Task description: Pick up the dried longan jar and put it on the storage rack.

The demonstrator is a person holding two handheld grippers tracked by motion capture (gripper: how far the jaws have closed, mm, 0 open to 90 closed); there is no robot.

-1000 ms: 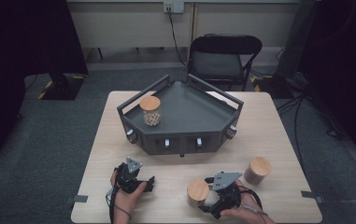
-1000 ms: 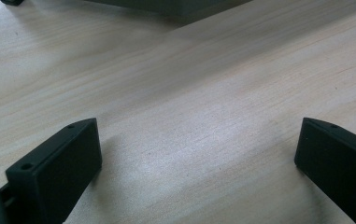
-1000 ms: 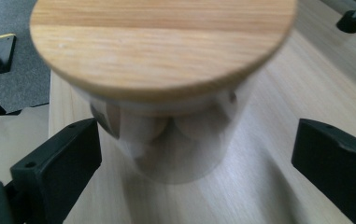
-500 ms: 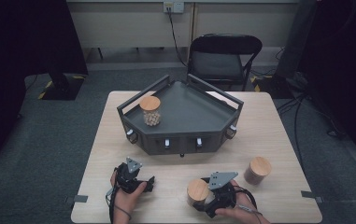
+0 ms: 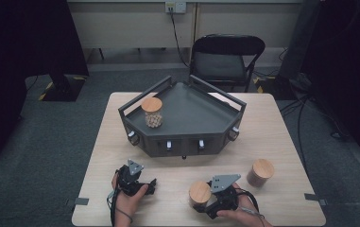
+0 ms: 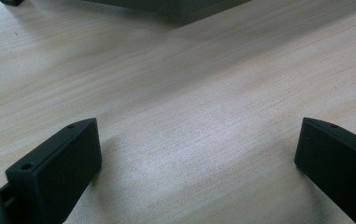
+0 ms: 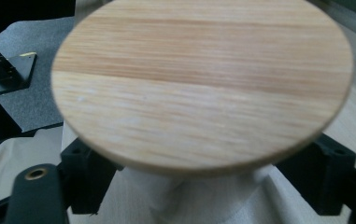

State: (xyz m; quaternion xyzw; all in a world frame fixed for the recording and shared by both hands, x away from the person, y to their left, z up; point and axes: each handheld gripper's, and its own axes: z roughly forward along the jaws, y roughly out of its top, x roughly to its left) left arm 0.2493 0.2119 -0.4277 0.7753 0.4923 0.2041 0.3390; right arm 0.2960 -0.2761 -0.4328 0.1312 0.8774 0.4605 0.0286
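At table's near edge, right hand-held gripper (image 5: 207, 204) just closed, pinching wooden-lidded jar (image 7: 202, 84), left hand-held gripper (image 6: 199, 163) spread

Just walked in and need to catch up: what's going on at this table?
A person is working with a gripper in each hand. The right gripper has just been closing around a wooden-lidded jar at the table's near edge. The left gripper rests open on the wood. One jar stands in the dark tray; another jar waits at the right.

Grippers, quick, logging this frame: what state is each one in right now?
Left gripper: open, empty, over the wooden table.
Right gripper: jaws just closed around the wooden-lidded glass jar, gripping it.
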